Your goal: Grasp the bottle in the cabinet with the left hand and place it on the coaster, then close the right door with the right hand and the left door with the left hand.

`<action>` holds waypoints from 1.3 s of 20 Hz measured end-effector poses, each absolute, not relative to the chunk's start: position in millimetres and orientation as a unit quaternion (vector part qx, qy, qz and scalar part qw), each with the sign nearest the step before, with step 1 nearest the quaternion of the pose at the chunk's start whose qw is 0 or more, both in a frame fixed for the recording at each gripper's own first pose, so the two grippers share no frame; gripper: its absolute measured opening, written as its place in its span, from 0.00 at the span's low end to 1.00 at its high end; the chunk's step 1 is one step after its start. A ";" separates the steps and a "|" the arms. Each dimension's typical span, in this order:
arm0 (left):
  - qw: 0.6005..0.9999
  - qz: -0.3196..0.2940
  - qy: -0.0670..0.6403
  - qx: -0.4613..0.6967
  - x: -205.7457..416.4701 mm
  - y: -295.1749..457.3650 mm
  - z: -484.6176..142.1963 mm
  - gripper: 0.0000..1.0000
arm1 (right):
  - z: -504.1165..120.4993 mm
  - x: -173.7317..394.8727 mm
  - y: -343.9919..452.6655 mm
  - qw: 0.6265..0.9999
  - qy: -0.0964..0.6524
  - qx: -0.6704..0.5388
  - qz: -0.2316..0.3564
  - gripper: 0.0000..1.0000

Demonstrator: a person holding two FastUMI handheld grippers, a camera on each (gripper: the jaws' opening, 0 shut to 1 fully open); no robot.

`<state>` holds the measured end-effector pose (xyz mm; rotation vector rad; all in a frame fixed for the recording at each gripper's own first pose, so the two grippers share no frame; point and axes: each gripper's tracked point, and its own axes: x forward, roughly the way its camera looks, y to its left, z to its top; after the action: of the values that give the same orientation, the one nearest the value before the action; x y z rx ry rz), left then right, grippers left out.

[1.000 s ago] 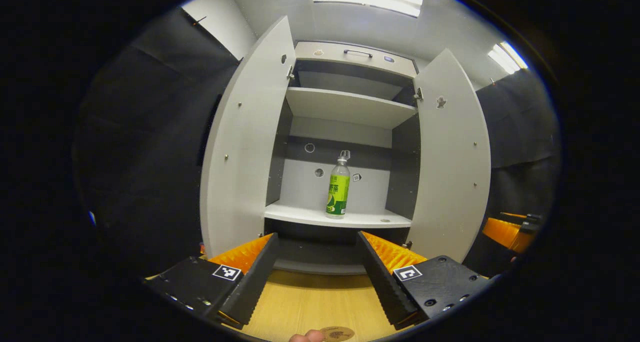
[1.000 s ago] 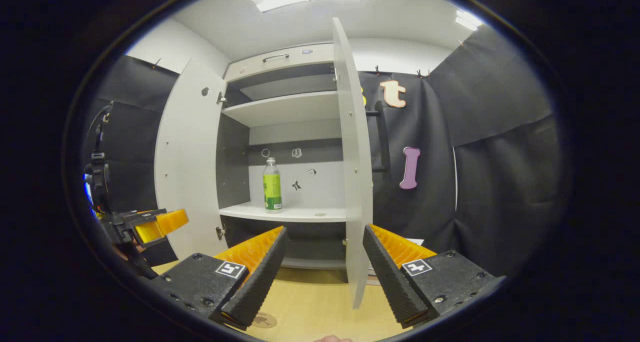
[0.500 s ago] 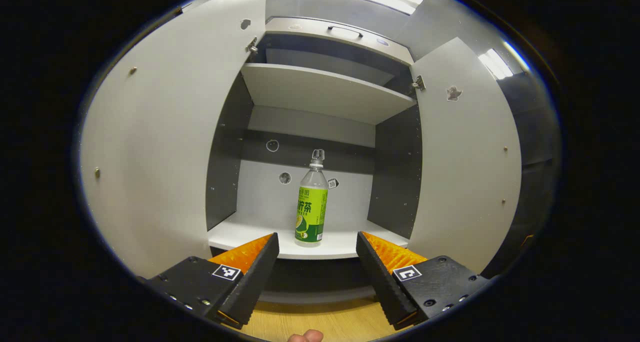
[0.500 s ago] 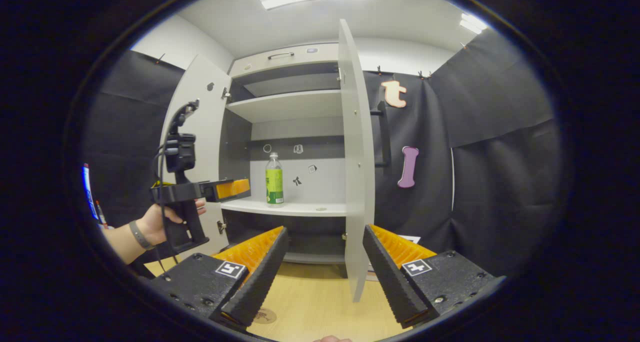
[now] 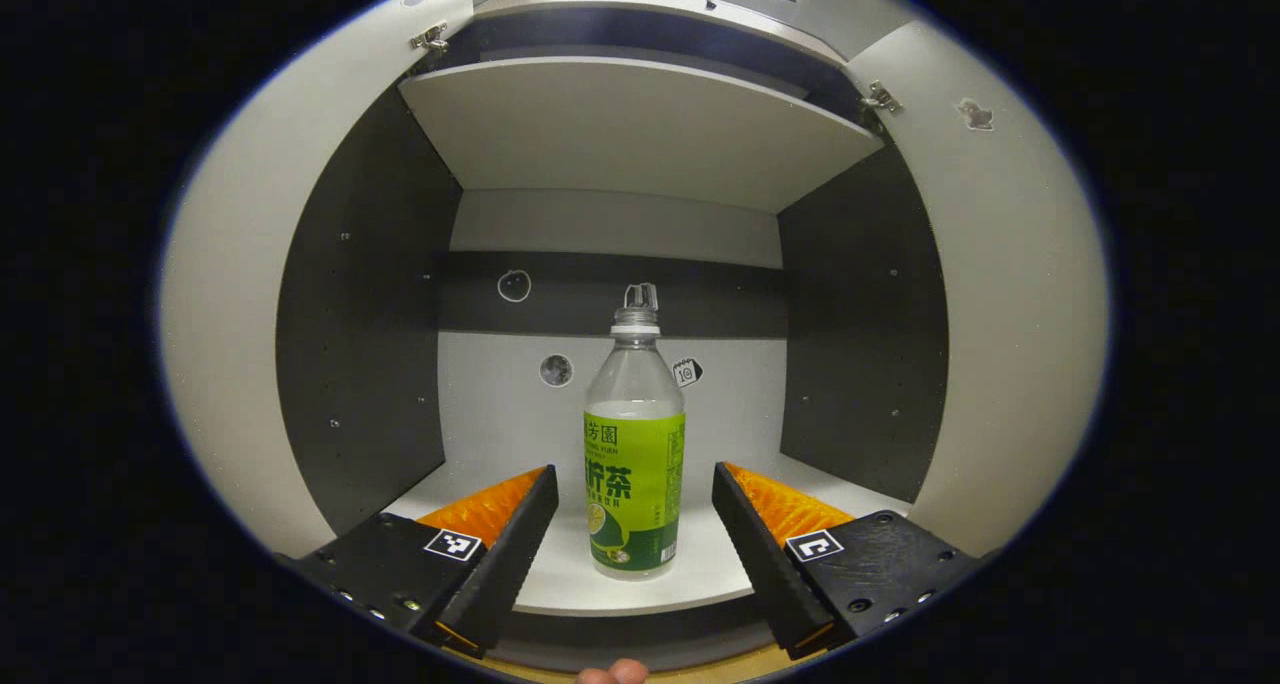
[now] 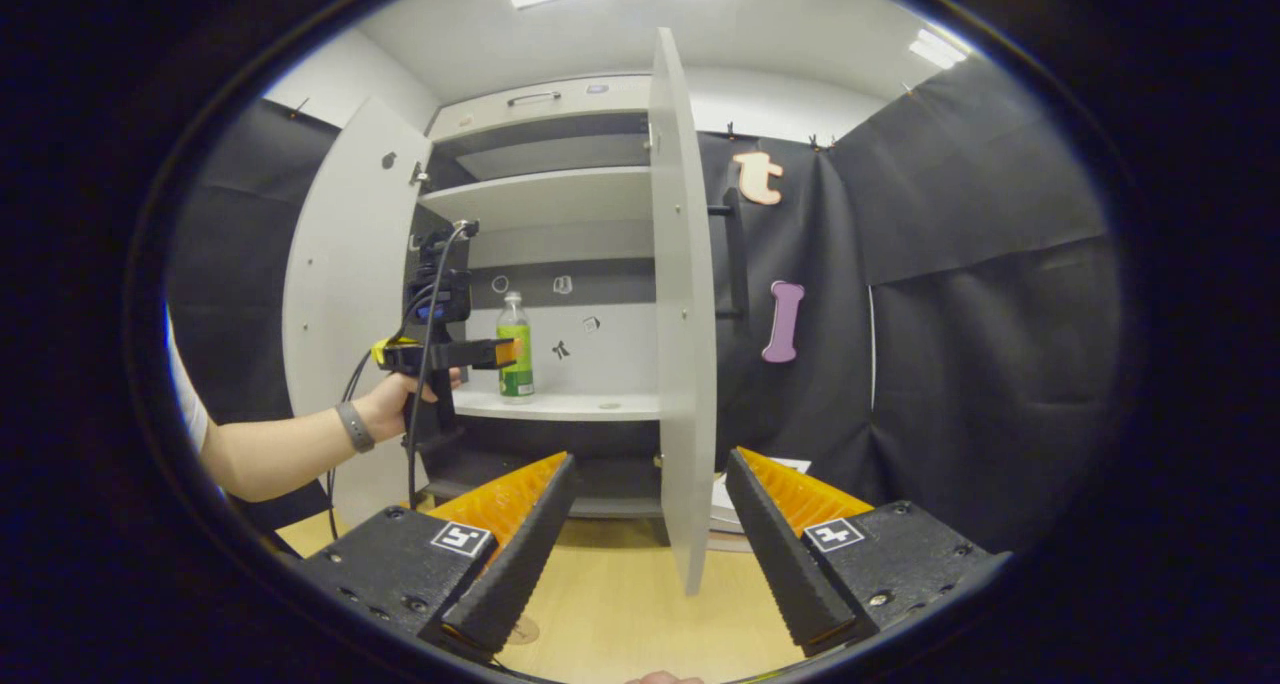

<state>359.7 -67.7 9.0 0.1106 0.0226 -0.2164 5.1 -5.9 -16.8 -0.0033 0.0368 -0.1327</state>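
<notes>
A clear bottle (image 5: 635, 444) with a green label stands upright on the cabinet's lower shelf (image 5: 560, 564). My left gripper (image 5: 632, 474) is open, its two fingers on either side of the bottle without touching it. In the right gripper view the same left gripper (image 6: 455, 354), held by a hand (image 6: 390, 409), reaches level into the cabinet up to the bottle (image 6: 515, 334). My right gripper (image 6: 650, 457) is open and empty over the wooden table (image 6: 620, 604), facing the edge of the open right door (image 6: 680, 364). A round coaster (image 6: 520, 629) peeks out beside its left finger.
Both doors stand wide open: the left door (image 6: 340, 294) behind the person's forearm, the right door (image 5: 1000, 314) edge-on ahead of my right gripper. An upper shelf (image 5: 620, 124) spans the cabinet above the bottle. Black cloth walls close in the right side.
My left gripper has advanced into the cabinet, and the bottle now stands between its fingers. The right gripper has shifted only slightly.
</notes>
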 end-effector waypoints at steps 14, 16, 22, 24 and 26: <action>0.994 -0.094 0.023 0.054 400.3 -68.5 3.4 0.75 | -21.1 7.7 -18.6 0.996 0.025 0.001 -0.087 0.99; 0.994 -0.100 0.020 0.049 392.6 -70.3 8.4 0.71 | -22.0 7.9 -19.7 0.996 0.026 0.003 -0.083 0.99; 0.991 -0.114 0.000 0.065 353.1 -73.6 34.4 0.71 | -20.4 7.7 -12.0 0.998 0.026 0.008 -0.055 0.99; 0.992 -0.113 -0.003 0.063 332.8 -72.0 40.6 0.71 | -18.9 7.5 -7.0 0.999 0.025 0.008 -0.040 0.99; 0.992 -0.114 -0.003 0.058 309.8 -70.9 41.3 0.71 | -16.7 6.8 -1.7 0.999 0.023 0.010 -0.023 0.99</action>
<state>309.8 -70.9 41.3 0.1156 -0.0058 -0.2290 6.8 -1.7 -16.7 0.0192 0.0464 -0.0468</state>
